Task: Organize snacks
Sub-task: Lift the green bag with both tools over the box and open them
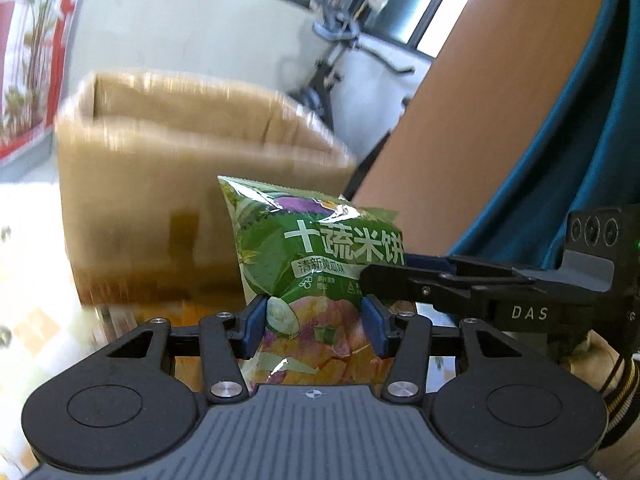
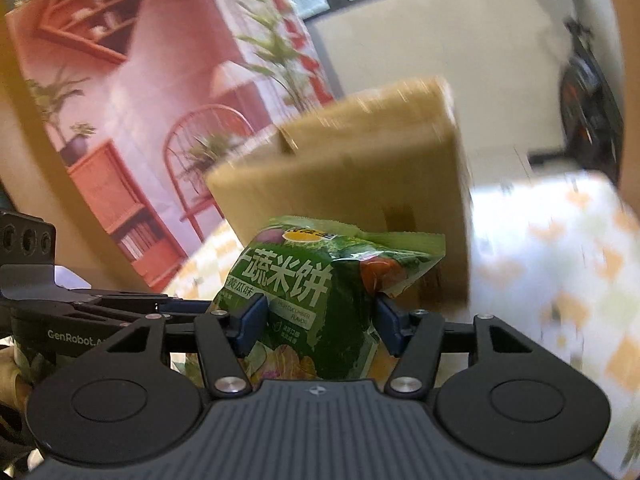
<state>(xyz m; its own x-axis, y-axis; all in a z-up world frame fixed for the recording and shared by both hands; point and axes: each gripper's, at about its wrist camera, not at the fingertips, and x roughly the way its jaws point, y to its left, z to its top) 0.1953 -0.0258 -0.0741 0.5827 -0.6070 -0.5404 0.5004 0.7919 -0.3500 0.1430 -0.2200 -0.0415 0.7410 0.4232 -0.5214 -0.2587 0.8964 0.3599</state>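
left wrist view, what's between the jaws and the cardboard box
Only the green snack bag, clamped by the left gripper; the cardboard box stands behind it. Left wrist view.

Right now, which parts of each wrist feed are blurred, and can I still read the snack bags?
Left wrist view: cardboard box and tablecloth streak with motion blur; green snack bag sharp, foil glare on top. Right wrist view: box and tablecloth smeared, its green bag readable.

Rice cracker bag [image 1: 316, 248]: sitting between the left gripper [image 1: 316, 322] fingers [image 1: 254, 326] and the right gripper [image 2: 318, 326] fingers. Cardboard box [image 1: 192, 184]: standing behind the bag, on the table [image 2: 560, 264]. Bicycle [image 1: 320, 80]: standing behind the box.
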